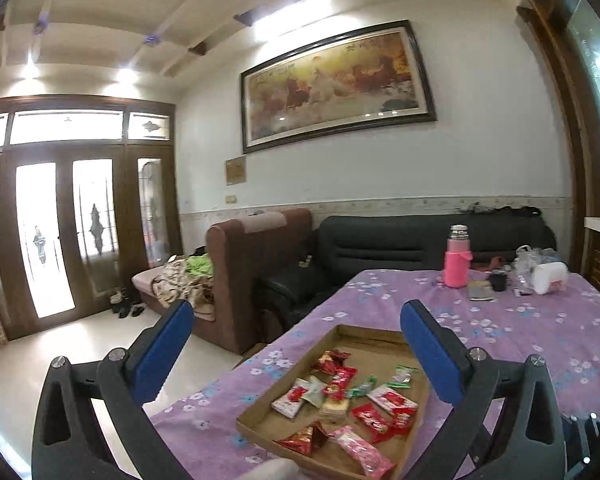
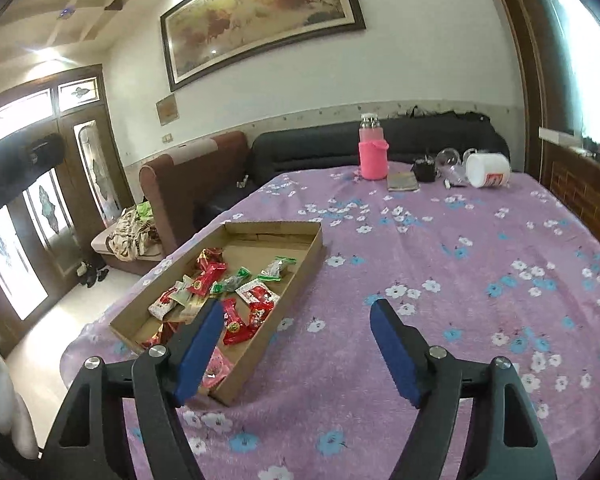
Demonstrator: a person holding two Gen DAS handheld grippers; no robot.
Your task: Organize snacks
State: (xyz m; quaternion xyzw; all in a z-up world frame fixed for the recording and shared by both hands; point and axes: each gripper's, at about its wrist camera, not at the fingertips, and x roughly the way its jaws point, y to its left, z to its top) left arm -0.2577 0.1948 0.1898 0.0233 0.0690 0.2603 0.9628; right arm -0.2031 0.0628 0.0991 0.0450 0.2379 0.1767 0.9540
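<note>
A shallow cardboard tray (image 1: 364, 334) (image 2: 300, 268) lies on the purple flowered tablecloth near the table's left edge. It holds several wrapped snacks (image 1: 342, 396) (image 2: 220, 284), mostly red, some green and white, and a pink one (image 1: 364, 450) at the near end. My left gripper (image 1: 296, 312) is open and empty, raised above the tray. My right gripper (image 2: 296, 308) is open and empty, above the cloth just right of the tray's near end.
At the table's far end stand a pink bottle (image 1: 457, 258) (image 2: 373, 148), a white tub (image 2: 487, 170) on its side, a small dark cup (image 2: 424, 170) and a flat booklet (image 2: 402, 181). Sofas (image 1: 380, 240) stand beyond the table. Purple tablecloth (image 2: 440, 248) stretches right of the tray.
</note>
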